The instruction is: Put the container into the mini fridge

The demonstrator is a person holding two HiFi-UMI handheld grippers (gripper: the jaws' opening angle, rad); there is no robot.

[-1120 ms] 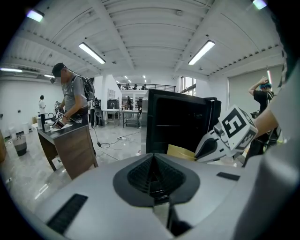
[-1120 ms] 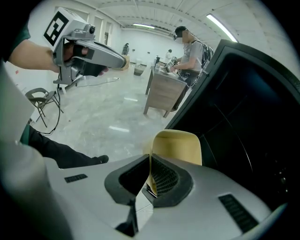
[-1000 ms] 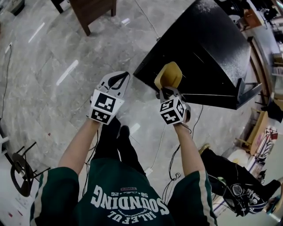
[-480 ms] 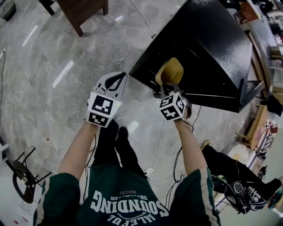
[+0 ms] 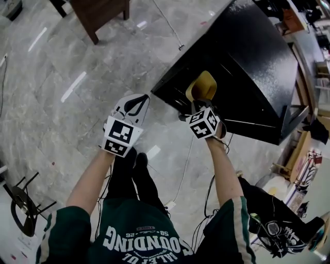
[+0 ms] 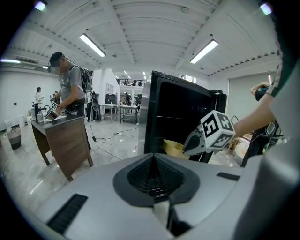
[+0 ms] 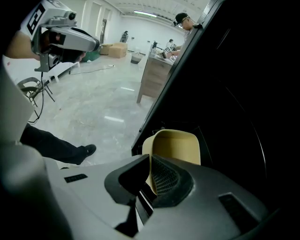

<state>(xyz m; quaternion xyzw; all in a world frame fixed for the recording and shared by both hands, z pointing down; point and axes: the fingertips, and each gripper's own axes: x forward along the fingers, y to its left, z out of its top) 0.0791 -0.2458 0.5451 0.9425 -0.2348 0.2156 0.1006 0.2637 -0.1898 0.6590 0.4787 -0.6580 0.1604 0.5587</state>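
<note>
- Setting: a large hall with a grey marble floor (image 5: 77, 103); a brown wooden table (image 5: 100, 13) is seen at the far edge, and a person in a cap (image 6: 70, 84) stands behind it.
- Mini fridge (image 5: 252, 67): a black cabinet standing on the floor ahead and to the right. Whether its door is open cannot be told.
- Arms: both bare forearms are stretched forward from green sleeves. The right arm is reached further, toward the fridge; the left arm is angled slightly outward over the open floor.
- Left gripper (image 5: 137, 101): held level beside the right one, clear of the fridge. Its jaws are pressed together with nothing between them.
- Right gripper (image 5: 199, 102): pointed at the fridge's dark front, jaws clamped on the near rim of the container.
- Container (image 5: 202, 83): a tan, rounded-rectangular tub, held off the floor just in front of the fridge's front. Its long axis is laid along the jaws, running away from the gripper toward the fridge. Its hollow side is turned up and back, so the inside is seen from the head view and the right gripper view.
- Cable (image 5: 167, 23): trailed across the floor toward the fridge's left corner.
</note>
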